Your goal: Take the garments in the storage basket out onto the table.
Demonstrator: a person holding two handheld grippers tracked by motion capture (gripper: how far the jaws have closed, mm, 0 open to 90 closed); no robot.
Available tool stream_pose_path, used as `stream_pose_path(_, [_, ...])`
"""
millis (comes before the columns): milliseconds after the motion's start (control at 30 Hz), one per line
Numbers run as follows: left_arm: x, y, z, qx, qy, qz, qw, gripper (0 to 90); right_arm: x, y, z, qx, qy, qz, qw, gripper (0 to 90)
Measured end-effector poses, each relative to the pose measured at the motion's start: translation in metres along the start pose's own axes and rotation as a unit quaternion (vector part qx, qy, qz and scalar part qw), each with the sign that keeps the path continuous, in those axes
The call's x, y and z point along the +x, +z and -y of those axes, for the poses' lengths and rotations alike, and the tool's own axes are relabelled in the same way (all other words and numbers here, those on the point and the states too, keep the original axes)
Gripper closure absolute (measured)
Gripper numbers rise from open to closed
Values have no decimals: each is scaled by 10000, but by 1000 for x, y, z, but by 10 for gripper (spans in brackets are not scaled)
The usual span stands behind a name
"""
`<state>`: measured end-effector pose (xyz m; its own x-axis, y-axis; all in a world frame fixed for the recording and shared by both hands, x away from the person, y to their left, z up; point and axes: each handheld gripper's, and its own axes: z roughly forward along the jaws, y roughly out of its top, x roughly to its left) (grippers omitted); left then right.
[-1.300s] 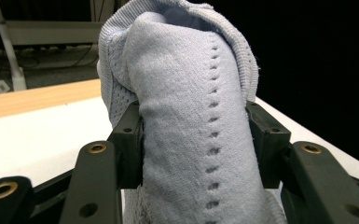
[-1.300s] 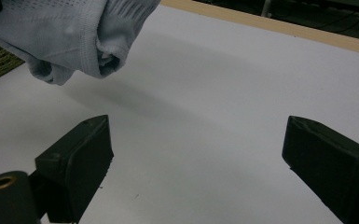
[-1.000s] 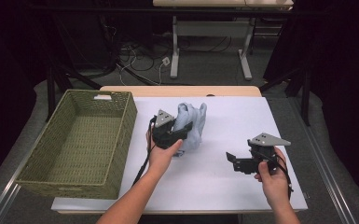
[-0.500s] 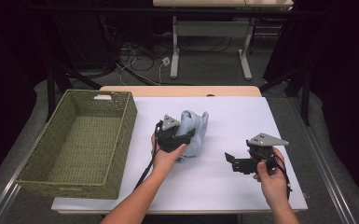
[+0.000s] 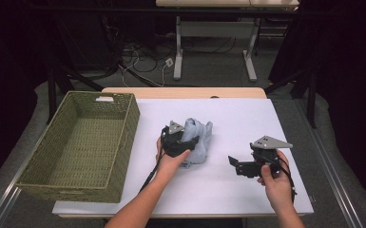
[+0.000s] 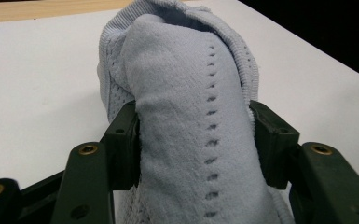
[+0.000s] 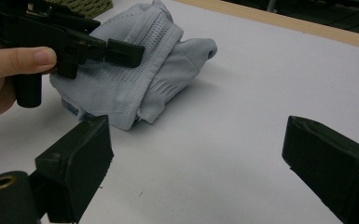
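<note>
White table [image 5: 247,118], wicker basket [image 5: 83,142] left, perhaps dark room

Both forearms are bare, with no sleeve in sight. The left tongs [image 5: 190,140] and right tongs [image 5: 233,162] are black, blocky tools, each topped by a grey three-cornered plate. A thin black cable trails from each. The jaws end in squared black pads [image 7: 327,161], and brass-coloured rivets, or perhaps bushings, sit at the joints [image 6: 88,149].
</note>
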<state>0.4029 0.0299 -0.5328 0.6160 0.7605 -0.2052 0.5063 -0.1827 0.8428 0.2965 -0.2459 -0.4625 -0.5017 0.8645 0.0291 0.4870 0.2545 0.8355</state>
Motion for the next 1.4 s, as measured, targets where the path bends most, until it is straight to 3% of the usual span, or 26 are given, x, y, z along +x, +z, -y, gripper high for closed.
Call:
stream_pose_path(400, [2, 1, 0, 65, -125, 71, 9999, 373, 1, 2, 1, 58, -2, -28, 10000, 80])
stream_pose_path(1067, [-1, -12, -8, -229, -188, 67, 9995, 173, 1, 5, 2, 52, -2, -43, 10000, 81])
stream_pose_path(1233, [-6, -20, -9, -305, -193, 157, 9992, 161, 0, 6, 2, 44, 40, -28, 10000, 81])
stream_pose_path(1400, [-13, -31, -12, -303, -162, 381, 9987, 132, 1, 5, 1, 43, 11, -23, 10000, 81])
